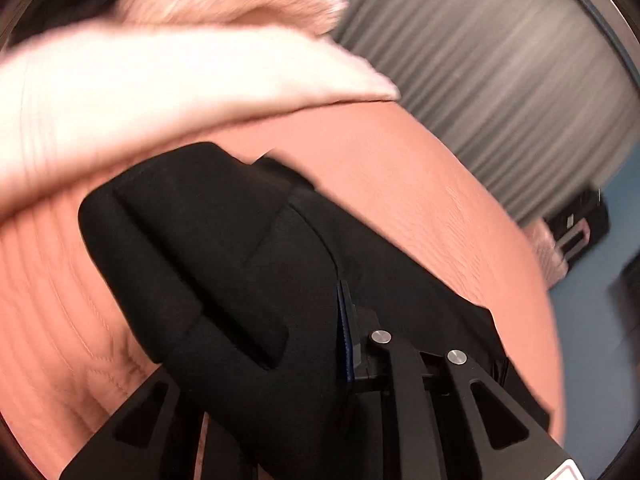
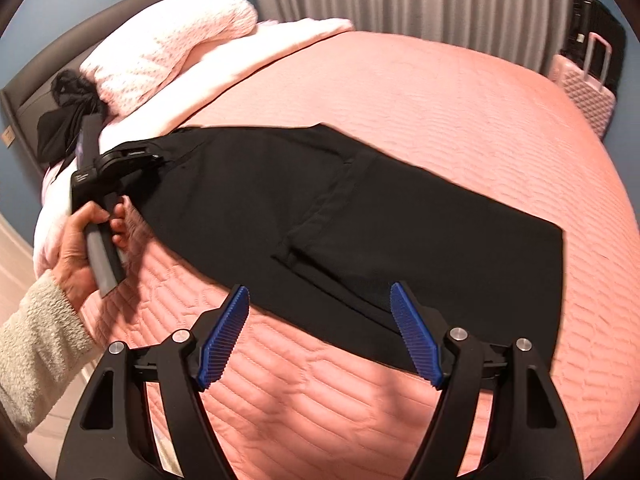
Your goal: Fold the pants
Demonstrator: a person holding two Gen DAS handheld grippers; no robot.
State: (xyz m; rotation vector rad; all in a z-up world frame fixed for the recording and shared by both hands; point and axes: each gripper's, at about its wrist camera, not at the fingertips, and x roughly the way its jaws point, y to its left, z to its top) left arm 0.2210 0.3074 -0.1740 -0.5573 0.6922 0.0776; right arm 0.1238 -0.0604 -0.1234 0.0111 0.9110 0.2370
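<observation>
The near strip of the pink bedspread (image 2: 320, 380) in front of the black pants (image 2: 360, 220) lies bare, and so does the wide stretch beyond them. At the head end a pillow (image 2: 168, 48) and a folded blanket (image 2: 280, 40) block the way. A pink suitcase (image 2: 588, 92) stands beside the far edge of the bed.

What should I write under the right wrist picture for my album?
Black pants lie on a pink bed; the open right gripper hovers near while the left gripper holds one end.
</observation>
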